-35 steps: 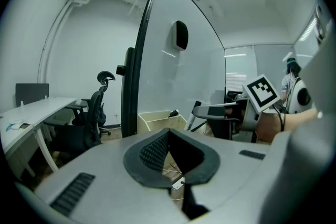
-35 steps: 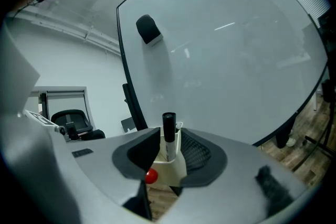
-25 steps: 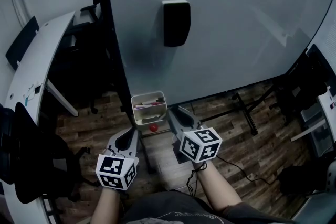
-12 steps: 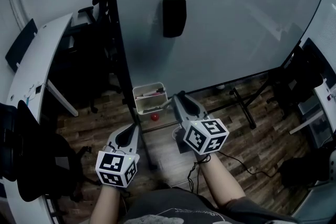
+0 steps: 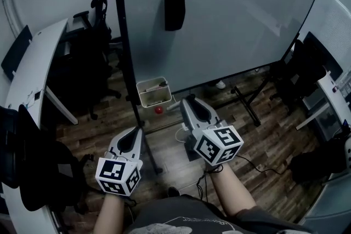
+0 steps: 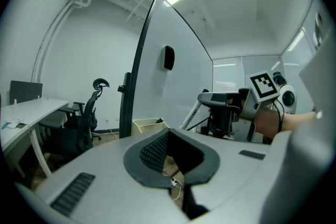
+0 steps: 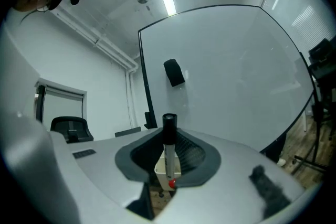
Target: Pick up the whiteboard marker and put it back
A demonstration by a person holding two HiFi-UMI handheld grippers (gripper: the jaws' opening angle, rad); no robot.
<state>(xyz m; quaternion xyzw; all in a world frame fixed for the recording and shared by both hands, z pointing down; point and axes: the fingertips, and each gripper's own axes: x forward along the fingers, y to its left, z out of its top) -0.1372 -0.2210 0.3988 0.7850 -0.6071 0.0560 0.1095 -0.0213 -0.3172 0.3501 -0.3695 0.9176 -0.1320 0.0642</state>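
Your right gripper (image 5: 190, 103) had its 2 jaws closed on the whiteboard marker (image 7: 168, 157). In the right gripper view the marker stood upright between the ribbed pads (image 7: 190, 153), with its black cap (image 7: 169, 124) poking up above the jaw tips and its pale barrel running down between them. From the head view, that gripper pointed toward the small white basket (image 5: 147, 85) beside the whiteboard's dark frame post (image 5: 124, 46). The jaw tips were near the basket but not touching it. A small red ball (image 5: 158, 110) showed just below the basket, and the right gripper view caught it too, under the marker's lower end.

Your left gripper (image 5: 134, 135) sat lower and to the left, well apart from the basket. In its own view its 2 jaws met at the tips with nothing between them, and only floor and a cable showed through the slit.

The whiteboard (image 5: 236, 19) filled the upper part of the head view, with 1 black eraser (image 5: 174, 11) stuck on its surface. A white desk (image 5: 33, 68) and a dark office chair (image 6: 86, 113) stood off to your left.
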